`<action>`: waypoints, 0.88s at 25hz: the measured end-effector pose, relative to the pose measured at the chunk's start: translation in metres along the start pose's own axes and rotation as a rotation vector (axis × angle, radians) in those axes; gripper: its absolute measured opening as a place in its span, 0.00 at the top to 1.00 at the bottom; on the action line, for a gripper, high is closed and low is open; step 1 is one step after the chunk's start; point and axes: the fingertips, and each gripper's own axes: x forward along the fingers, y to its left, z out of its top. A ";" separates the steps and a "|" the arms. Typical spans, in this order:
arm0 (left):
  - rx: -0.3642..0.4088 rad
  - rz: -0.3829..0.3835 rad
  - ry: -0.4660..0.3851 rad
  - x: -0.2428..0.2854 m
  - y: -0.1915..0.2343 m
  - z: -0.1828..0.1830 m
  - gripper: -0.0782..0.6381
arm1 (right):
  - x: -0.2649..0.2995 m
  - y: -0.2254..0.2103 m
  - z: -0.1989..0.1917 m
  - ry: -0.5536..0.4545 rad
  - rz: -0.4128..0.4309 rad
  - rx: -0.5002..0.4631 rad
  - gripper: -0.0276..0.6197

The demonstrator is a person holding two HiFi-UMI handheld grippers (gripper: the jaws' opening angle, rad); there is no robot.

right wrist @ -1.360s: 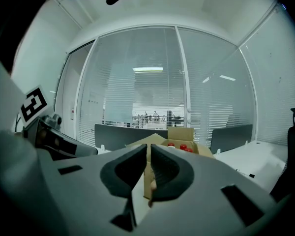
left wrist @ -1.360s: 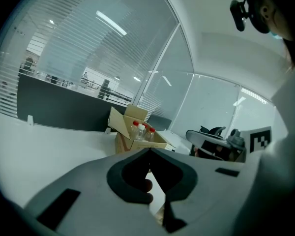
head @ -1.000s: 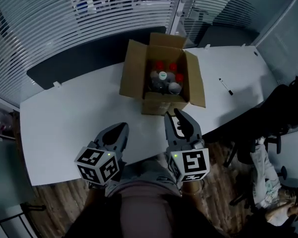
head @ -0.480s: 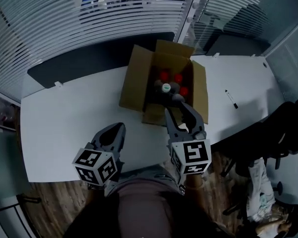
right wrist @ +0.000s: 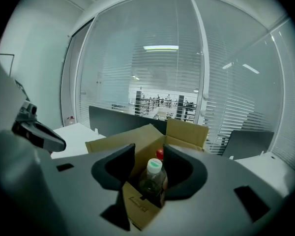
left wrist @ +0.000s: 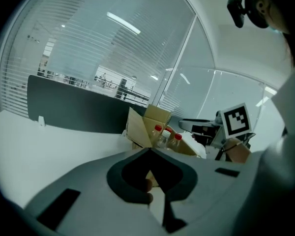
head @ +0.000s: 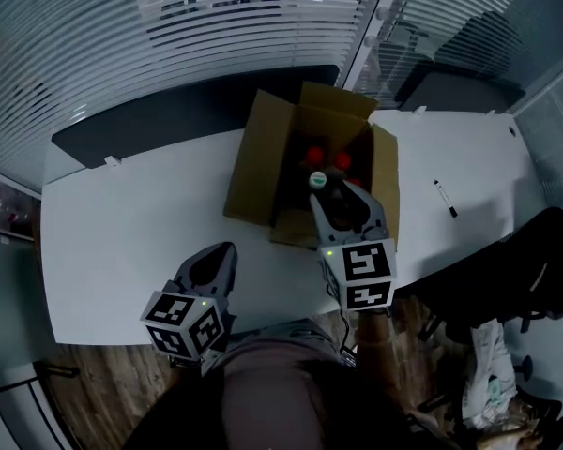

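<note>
An open cardboard box (head: 263, 157) stands on the white table (head: 122, 223), with several bottles in it: red-capped ones (head: 314, 153) and one with a pale cap (head: 317, 180). My right gripper (head: 334, 197) hangs over the box's near edge, open. In the right gripper view the pale-capped bottle (right wrist: 154, 173) shows in the gap of the right gripper (right wrist: 150, 149), untouched by either jaw. My left gripper (head: 220, 249) stays low near the table's front edge, shut on nothing. In the left gripper view the left gripper (left wrist: 150, 151) faces the box (left wrist: 140, 129) and its bottles (left wrist: 174, 140).
A black pen (head: 448, 198) lies on the table to the right of the box. A dark partition (head: 169, 111) runs along the table's far edge, with glass walls and blinds behind it. Black office chairs (head: 544, 261) stand at the right. The floor below is wood.
My right gripper has moved forward to the box's near edge and its jaws have opened. The left gripper stayed low and shut.
</note>
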 end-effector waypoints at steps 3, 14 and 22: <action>-0.004 0.010 0.010 0.006 0.004 0.000 0.88 | 0.013 -0.006 -0.007 0.050 -0.001 -0.008 0.68; -0.030 0.059 0.062 0.016 0.029 -0.008 0.88 | 0.054 -0.006 -0.034 0.215 0.039 -0.004 0.68; -0.051 0.079 0.108 0.025 0.044 -0.015 0.88 | 0.072 -0.011 -0.056 0.338 0.053 0.005 0.68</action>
